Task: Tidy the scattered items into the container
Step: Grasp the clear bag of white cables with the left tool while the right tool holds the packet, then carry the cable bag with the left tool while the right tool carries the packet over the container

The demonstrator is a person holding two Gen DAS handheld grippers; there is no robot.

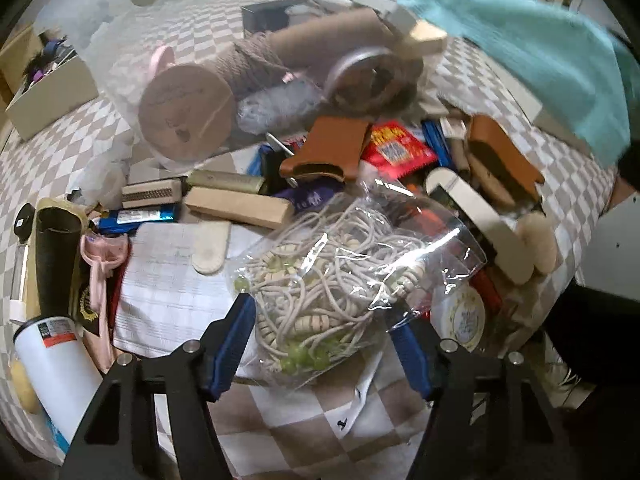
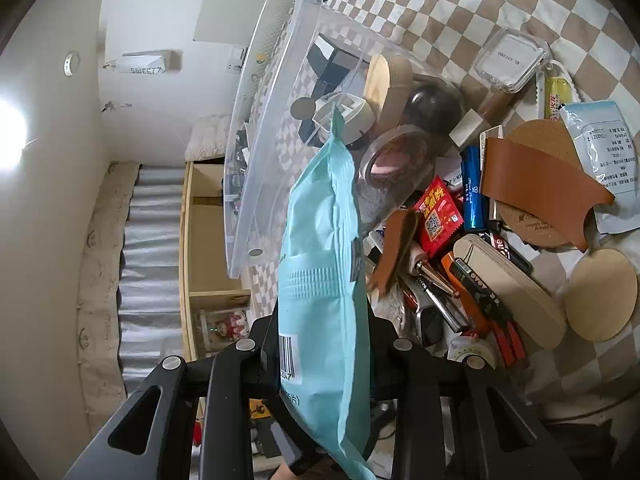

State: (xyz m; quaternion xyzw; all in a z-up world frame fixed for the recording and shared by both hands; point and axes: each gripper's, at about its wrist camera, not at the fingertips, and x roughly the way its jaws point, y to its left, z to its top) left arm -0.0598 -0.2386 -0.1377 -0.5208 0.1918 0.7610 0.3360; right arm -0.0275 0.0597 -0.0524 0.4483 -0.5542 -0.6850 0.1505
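left wrist view:
left gripper (image 1: 322, 334): pointing steeply down over the pile, jaws standing partway apart, blue pads either side of a clear bag of cord and beads (image 1: 332, 276); bag is sitting between the pads, can't tell if the pads are pressing on it.
bag position: lying at the near edge of the heap, on the checkered cloth (image 1: 304, 420), overlapping a white checked cloth (image 1: 168, 292) on its left.
container (image 1: 192, 60): clear plastic bin lying behind the pile, already holding a round wooden box (image 1: 186, 114), a cardboard tube (image 1: 332, 38) and a yarn ball (image 1: 250, 62).
pile: tan leather sleeve (image 1: 332, 152), red snack packet (image 1: 396, 148), wooden block (image 1: 240, 206), white bottle (image 1: 52, 368) sitting at far left.
teal pouch (image 1: 536, 60): hanging in the upper right, above the pile.

right wrist view:
right gripper (image 2: 320, 360): jaws narrow, clamping the teal pouch (image 2: 320, 260); pouch is sticking out ahead of the fingers, barcode end nearest the camera.
pouch position: held in the air, its far tip overlapping the rim of the container (image 2: 260, 152).
container contents: tape roll (image 2: 394, 156), wooden lid (image 2: 386, 80), dark ball (image 2: 434, 106) showing at its mouth.
scattered items: leather sleeve (image 2: 540, 184) resting on a cork coaster (image 2: 536, 140), red packet (image 2: 438, 214), wooden disc (image 2: 602, 296), clear square case (image 2: 510, 60), all on the checkered cloth (image 2: 460, 8).
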